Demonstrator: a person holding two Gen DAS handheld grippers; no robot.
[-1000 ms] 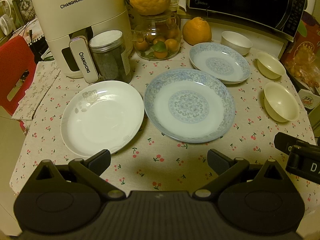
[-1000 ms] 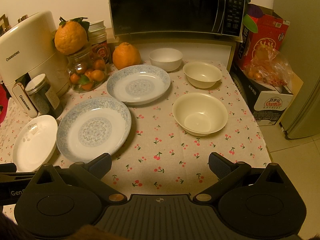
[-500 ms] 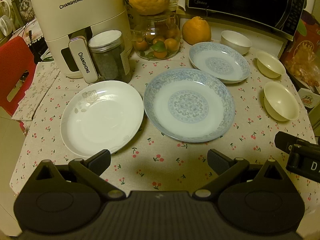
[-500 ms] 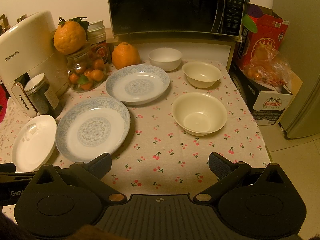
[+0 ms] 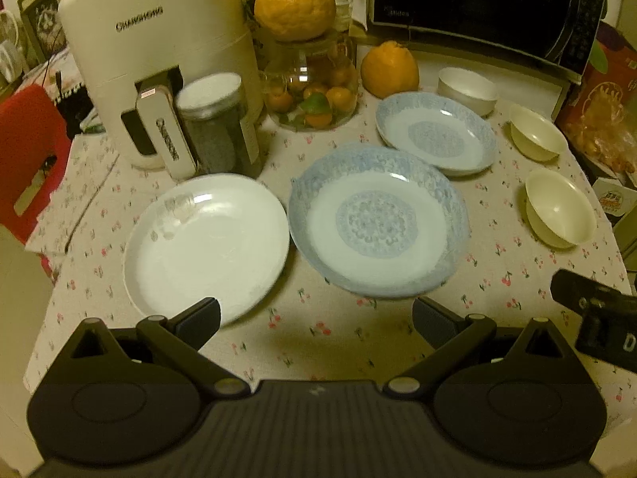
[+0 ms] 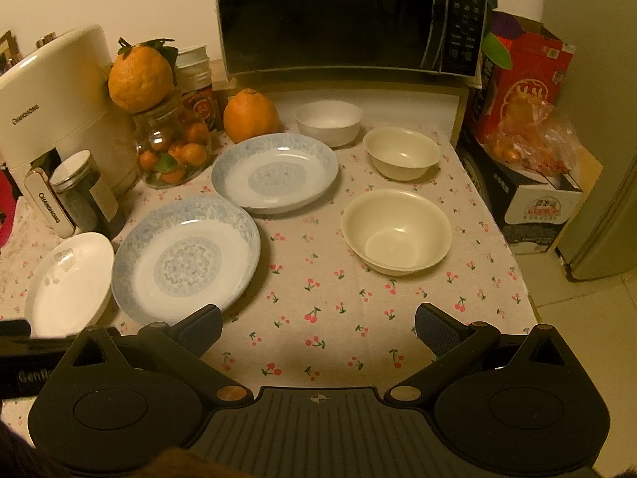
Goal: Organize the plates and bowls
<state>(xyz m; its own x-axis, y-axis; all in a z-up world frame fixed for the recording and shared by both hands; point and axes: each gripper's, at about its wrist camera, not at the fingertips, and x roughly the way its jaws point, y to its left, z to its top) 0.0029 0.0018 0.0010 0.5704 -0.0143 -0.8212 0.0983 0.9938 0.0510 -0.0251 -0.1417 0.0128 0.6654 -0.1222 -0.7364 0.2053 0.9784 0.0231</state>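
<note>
left tongs (image 5: pixel 316 314) advanced; red chair (image 5: pixel 30 151) (left view only).

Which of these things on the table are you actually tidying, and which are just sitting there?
For the job: white plate, two blue plates, white bowl, two cream bowls.

Just lying about: air fryer, jars, oranges, microwave.

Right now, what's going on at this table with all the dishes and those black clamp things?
A person is holding a two-finger tool in each hand over a table set with dishes to be organized. Both the left tool and the right tool are open and hold nothing. Nothing is stacked yet: the white plate, two blue-patterned plates and three bowls all sit apart on the cherry-print tablecloth.
</note>
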